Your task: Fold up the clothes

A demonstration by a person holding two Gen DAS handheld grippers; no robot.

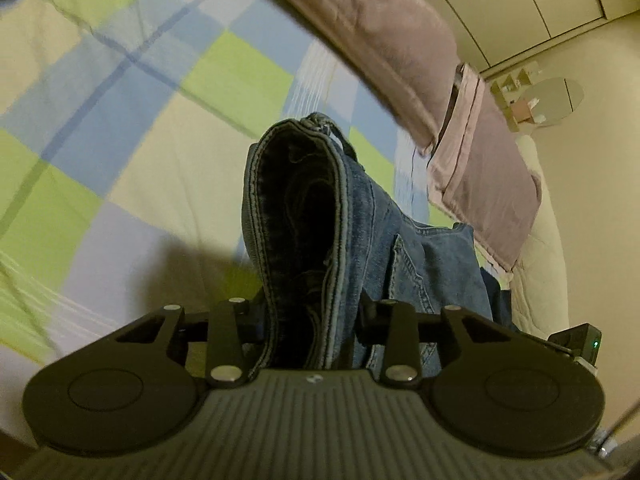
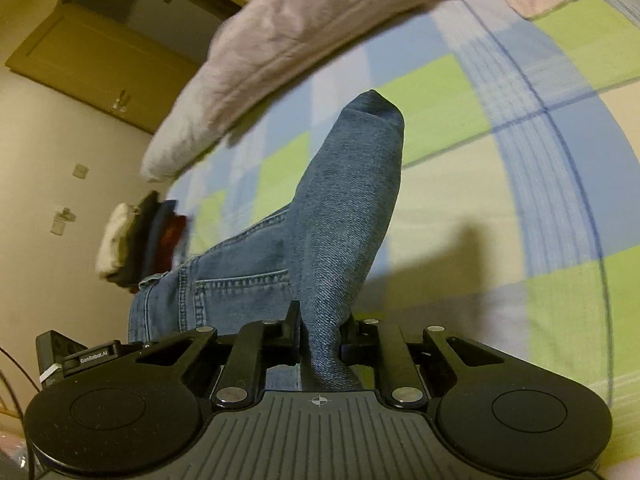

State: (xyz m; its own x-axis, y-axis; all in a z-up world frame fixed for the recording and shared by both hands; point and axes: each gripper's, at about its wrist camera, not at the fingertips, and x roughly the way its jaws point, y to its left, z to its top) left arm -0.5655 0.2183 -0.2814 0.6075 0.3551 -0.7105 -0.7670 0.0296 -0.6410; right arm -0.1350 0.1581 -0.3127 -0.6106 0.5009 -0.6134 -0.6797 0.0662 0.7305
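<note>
— Gripping the jeans, is that what both sets of jaws are doing?

— Yes. The left gripper is clamping its jaws on the thick waistband end, where the dark inside of the denim is gaping open between stitched hems. The right gripper is pinching a narrower fold of the same jeans, which is rising from its jaws to a blunt tip.

— Where is the garment sitting?

— It is hanging from both grips above the bed, casting a shadow on the checked green, blue and cream cover. A back pocket is showing beside each grip.

— And further out?

— A mauve duvet is lying bunched along the far edge of the bed, and a small stack of folded clothes is sitting near the bed's corner, beside the wall.
</note>
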